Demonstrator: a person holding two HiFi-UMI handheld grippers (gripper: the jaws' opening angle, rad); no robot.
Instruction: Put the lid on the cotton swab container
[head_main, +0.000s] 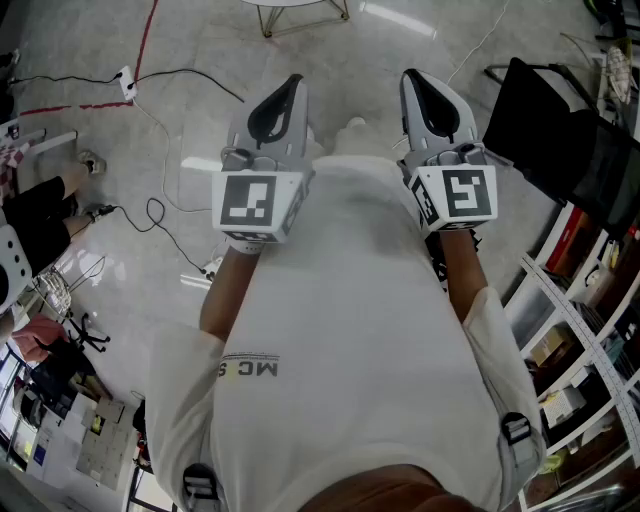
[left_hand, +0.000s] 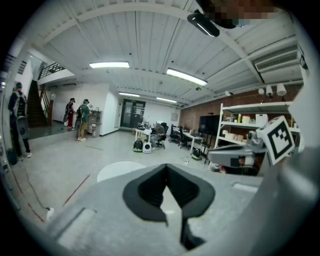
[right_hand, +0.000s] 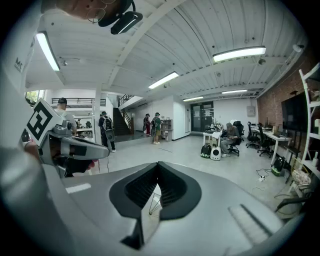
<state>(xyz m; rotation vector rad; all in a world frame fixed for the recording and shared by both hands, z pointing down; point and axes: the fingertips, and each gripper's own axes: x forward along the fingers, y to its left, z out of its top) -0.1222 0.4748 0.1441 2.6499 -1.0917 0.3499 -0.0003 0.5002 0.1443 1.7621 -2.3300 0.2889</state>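
**A:** Both pairs are closed, aren't they? The grey left tongs (left_hand: 167, 175) have their black ribbed pads meeting at the tips with nothing caught between them. The grey right tongs (right_hand: 158, 172) are the same, with only floor showing through the slit lower down.

**B:** Empty, the pair of them. They're held side by side against the person's white T-shirt (head_main: 350, 300) and aimed out across the room. The black-and-white marker cubes (head_main: 255, 200) face up towards the head.

**A:** So where's the cotton swab container? And its lid?

**B:** I can't find either in any view. Below the tongs there's pale polished floor (head_main: 200, 90) with black cables trailing over it, and off to the right a white shelving unit (head_main: 580, 330) stacked with boxes. The left gripper view catches a round white table (left_hand: 117, 170) ahead, but its top is too foreshortened to show what sits on it.

**A:** Then nothing has begun?

**B:** That's my judgement. To start well, I'd find the container and lid first and bring both over a worktop. One pair of tongs should open wide enough for the lid's rim and grip it level, while the other steadies the container. A tilted lid would likely catch on the edge.

**A:** And the far end of the room?

**B:** A few people stand by a staircase and one sits at a desk, all too small to make out.
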